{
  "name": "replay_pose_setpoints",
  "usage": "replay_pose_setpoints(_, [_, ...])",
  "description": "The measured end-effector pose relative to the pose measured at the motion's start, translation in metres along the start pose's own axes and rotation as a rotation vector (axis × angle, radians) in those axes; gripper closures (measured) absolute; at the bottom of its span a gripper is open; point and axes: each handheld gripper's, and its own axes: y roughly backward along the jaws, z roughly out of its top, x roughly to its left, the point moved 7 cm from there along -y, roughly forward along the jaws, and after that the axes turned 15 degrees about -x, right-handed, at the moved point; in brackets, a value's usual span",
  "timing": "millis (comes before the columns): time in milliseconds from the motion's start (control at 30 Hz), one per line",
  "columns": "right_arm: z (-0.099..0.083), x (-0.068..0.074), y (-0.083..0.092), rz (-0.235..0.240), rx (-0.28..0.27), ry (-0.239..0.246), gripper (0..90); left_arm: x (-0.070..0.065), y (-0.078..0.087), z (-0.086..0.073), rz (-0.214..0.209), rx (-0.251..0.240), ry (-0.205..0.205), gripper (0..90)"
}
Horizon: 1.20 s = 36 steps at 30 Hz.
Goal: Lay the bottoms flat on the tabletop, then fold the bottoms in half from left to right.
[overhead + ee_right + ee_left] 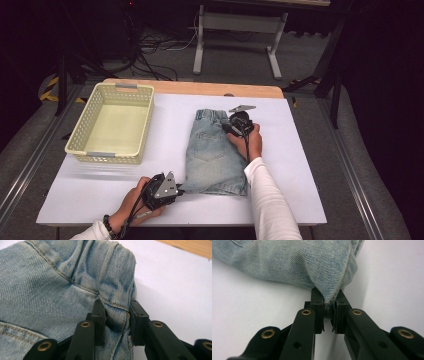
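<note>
Light blue denim shorts point(212, 155) lie flat on the white table top point(295, 165), waistband at the far end. My left gripper point(181, 190) sits at the near left hem corner. In the left gripper view its jaws point(329, 312) are shut on a pinched fold of the shorts point(299, 262). My right gripper point(227, 127) is at the waistband's right end. In the right gripper view its jaws point(116, 315) press from both sides on a bunched piece of the waistband of the shorts point(50, 290).
An empty pale yellow plastic basket point(150, 107) stands on the table's far left. A strip of bare wood point(200, 87) runs along the table's far edge. Cables and a white table frame point(200, 45) are on the floor beyond.
</note>
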Motion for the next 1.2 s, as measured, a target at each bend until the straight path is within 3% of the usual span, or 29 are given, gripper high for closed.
replay_pose_setpoints(300, [0.007,0.003,-0.011,-0.016,-0.013,0.034,69.6,0.003,0.0,-0.001,0.027,-0.002,0.006,81.8])
replay_pose_setpoints(500, [0.012,0.0,0.003,-0.047,-0.045,0.013,53.0,0.004,0.002,-0.002,0.025,-0.004,0.028,79.1])
replay_pose_setpoints(667, [0.02,0.004,0.044,-0.034,-0.141,-0.007,51.1,0.005,0.002,-0.002,0.013,-0.005,0.047,78.7])
replay_pose_setpoints(867, [0.005,0.028,0.094,0.039,-0.203,0.02,50.5,0.005,0.004,-0.003,0.012,-0.004,0.037,75.4])
replay_pose_setpoints(1100, [-0.025,0.041,0.129,0.046,-0.191,0.034,50.8,0.007,0.019,-0.007,0.031,0.004,0.057,56.7])
replay_pose_setpoints(1133, [-0.034,0.043,0.143,0.043,-0.194,0.021,50.9,0.008,0.03,-0.006,0.033,-0.005,0.064,49.7])
replay_pose_setpoints(1167, [-0.038,0.044,0.147,0.043,-0.188,0.015,50.9,0.008,0.03,-0.006,0.033,-0.005,0.064,48.6])
replay_pose_setpoints(1200, [-0.046,0.046,0.154,0.04,-0.167,0.017,50.8,0.011,0.043,-0.005,0.051,-0.037,0.079,45.7])
